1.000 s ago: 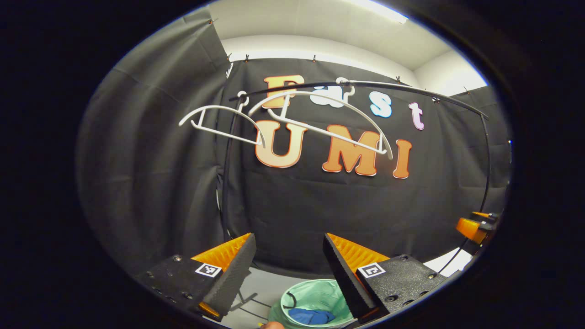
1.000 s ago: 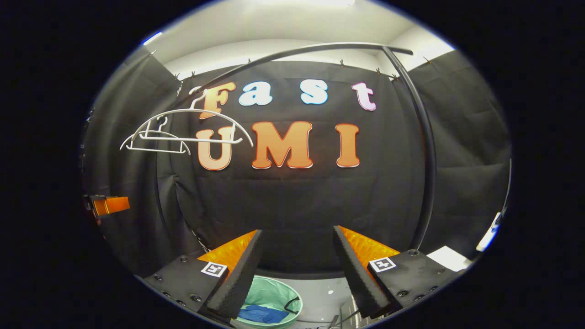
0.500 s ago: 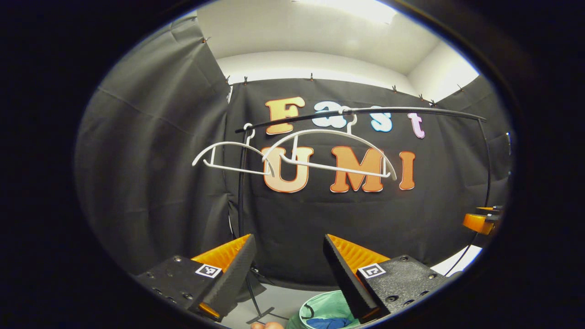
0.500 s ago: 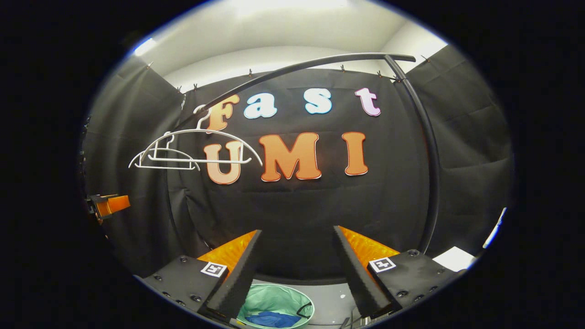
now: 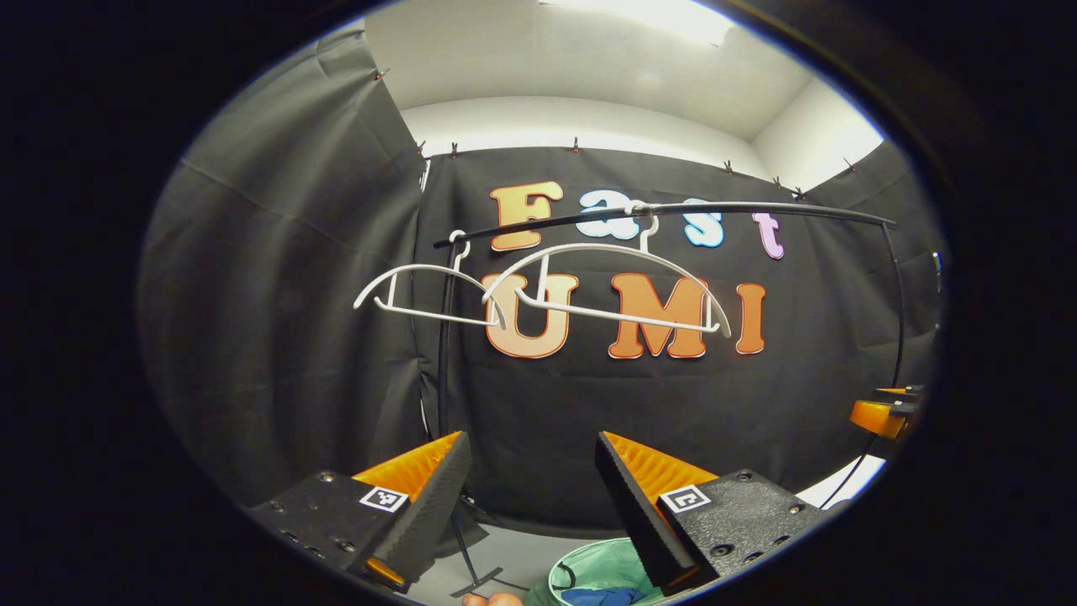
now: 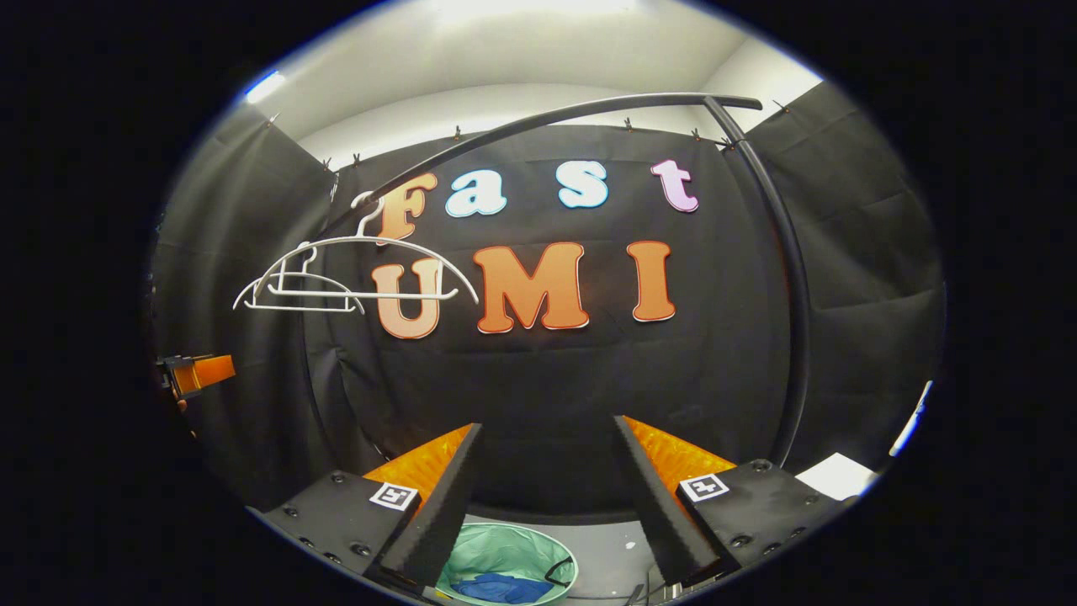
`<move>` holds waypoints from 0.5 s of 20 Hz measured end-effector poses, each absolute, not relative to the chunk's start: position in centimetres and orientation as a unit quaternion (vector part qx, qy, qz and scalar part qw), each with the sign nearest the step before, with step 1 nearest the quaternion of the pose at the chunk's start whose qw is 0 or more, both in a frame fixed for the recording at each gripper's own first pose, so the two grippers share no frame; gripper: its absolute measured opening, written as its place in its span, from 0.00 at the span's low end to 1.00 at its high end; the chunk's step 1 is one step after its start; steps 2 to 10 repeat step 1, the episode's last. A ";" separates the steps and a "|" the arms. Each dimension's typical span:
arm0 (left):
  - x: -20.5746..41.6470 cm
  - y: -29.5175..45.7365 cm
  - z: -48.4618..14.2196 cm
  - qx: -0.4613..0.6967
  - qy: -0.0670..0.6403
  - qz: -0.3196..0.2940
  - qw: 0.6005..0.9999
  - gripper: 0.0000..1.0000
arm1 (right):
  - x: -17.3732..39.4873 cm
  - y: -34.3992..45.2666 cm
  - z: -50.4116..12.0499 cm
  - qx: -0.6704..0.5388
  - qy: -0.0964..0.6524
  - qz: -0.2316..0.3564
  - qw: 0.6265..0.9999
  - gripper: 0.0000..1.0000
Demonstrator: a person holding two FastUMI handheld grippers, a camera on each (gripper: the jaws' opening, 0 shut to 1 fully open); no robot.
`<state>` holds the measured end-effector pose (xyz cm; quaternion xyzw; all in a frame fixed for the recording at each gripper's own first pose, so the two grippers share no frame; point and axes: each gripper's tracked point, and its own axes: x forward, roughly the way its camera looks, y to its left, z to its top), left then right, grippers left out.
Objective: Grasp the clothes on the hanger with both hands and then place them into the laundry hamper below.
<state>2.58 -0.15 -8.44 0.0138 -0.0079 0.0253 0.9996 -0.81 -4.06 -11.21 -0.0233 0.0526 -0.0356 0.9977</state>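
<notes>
Blue cloth, the clothes [image 6: 492,587], lies bunched inside the pale green laundry hamper [image 6: 505,551] on the floor, just below and between the right gripper [image 6: 547,484]'s fingers; in the left gripper view the same hamper sits under the left gripper [image 5: 530,488]'s right-hand finger. I judge the drop is made, since the garment rests in the hamper. Both pairs of fingers are spread wide with nothing between them, which fits hands freed after letting go. High above the fingers, 2 white hangers [image 5: 606,286] hang bare from 1 black curved rail [image 6: 538,126]. Count: 1 garment visible, 1 hamper, 2 hangers, 2 grippers.
</notes>
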 end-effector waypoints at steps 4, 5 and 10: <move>2.6 -0.2 -8.4 0.014 -0.008 0.024 1.000 0.94 | -0.7 -4.0 -11.2 -0.024 0.052 -0.036 0.998 0.89; 2.6 -0.2 -8.4 0.014 -0.008 0.024 1.000 0.94 | -0.7 -4.0 -11.2 -0.024 0.052 -0.036 0.998 0.89; 2.6 -0.2 -8.4 0.014 -0.008 0.024 1.000 0.94 | -0.7 -4.0 -11.2 -0.024 0.052 -0.036 0.998 0.89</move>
